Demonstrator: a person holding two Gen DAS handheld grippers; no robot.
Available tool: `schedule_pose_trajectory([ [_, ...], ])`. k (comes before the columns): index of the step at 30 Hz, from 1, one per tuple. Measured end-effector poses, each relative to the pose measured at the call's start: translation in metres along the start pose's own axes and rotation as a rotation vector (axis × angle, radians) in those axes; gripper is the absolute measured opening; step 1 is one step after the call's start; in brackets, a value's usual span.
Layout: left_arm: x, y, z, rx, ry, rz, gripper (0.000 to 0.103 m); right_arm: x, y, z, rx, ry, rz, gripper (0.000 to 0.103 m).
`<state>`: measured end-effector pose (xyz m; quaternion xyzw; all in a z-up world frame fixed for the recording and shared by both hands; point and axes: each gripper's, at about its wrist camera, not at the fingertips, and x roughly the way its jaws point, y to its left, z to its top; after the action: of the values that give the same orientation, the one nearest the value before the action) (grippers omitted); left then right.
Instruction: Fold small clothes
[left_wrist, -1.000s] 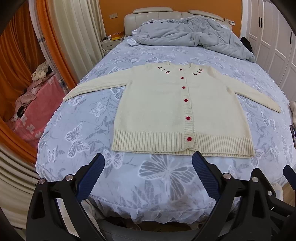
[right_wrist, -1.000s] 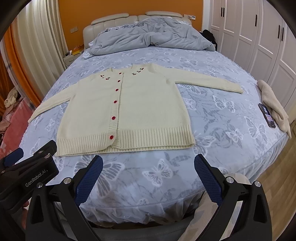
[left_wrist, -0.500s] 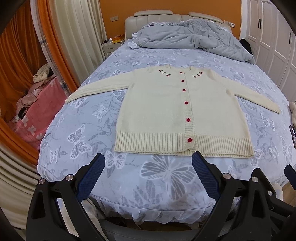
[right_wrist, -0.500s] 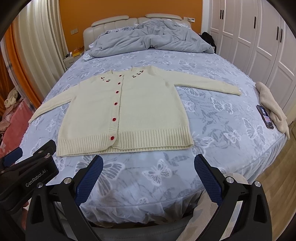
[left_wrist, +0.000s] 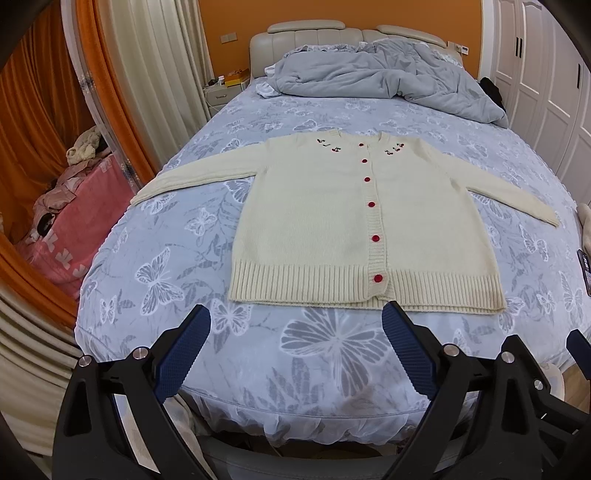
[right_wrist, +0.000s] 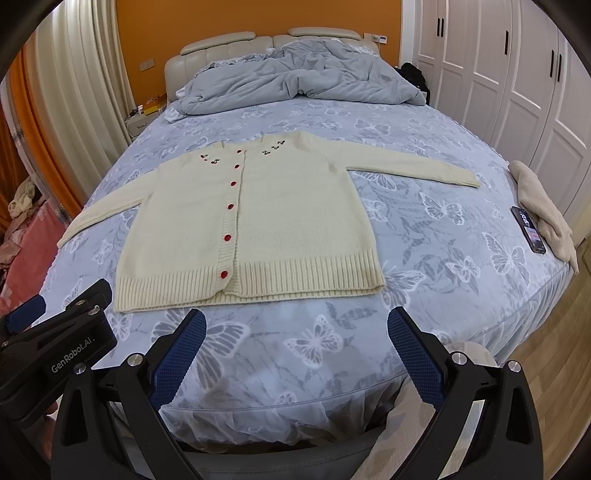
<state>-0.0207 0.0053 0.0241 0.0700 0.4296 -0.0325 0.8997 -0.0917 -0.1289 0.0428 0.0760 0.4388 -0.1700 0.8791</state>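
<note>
A cream knit cardigan (left_wrist: 332, 221) with red buttons lies flat and buttoned on the bed, both sleeves spread out; it also shows in the right wrist view (right_wrist: 280, 214). My left gripper (left_wrist: 295, 314) is open and empty, held above the bed's foot just short of the hem. My right gripper (right_wrist: 295, 321) is open and empty, also short of the hem. The left gripper's body (right_wrist: 55, 343) shows at the lower left of the right wrist view.
The bed (left_wrist: 332, 354) has a blue butterfly sheet. A rumpled grey duvet (left_wrist: 388, 77) lies at the head. A phone (right_wrist: 528, 229) and a beige cloth (right_wrist: 543, 206) lie at the right edge. Pink bedding (left_wrist: 74, 221) sits left of the bed. White wardrobes (right_wrist: 517, 74) stand right.
Both grippers have drawn back and tilted slightly, so the cardigan sits a little higher and farther in each view. Both stay open and empty.
</note>
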Motion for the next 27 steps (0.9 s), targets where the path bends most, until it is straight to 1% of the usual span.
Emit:
schedule_pose_trajectory([
  [27, -0.0013, 0.0008, -0.0001, 0.000, -0.002, -0.001, 0.091, -0.0006, -0.0014, -0.0009, 0.005, 0.001, 0.002, 0.098],
])
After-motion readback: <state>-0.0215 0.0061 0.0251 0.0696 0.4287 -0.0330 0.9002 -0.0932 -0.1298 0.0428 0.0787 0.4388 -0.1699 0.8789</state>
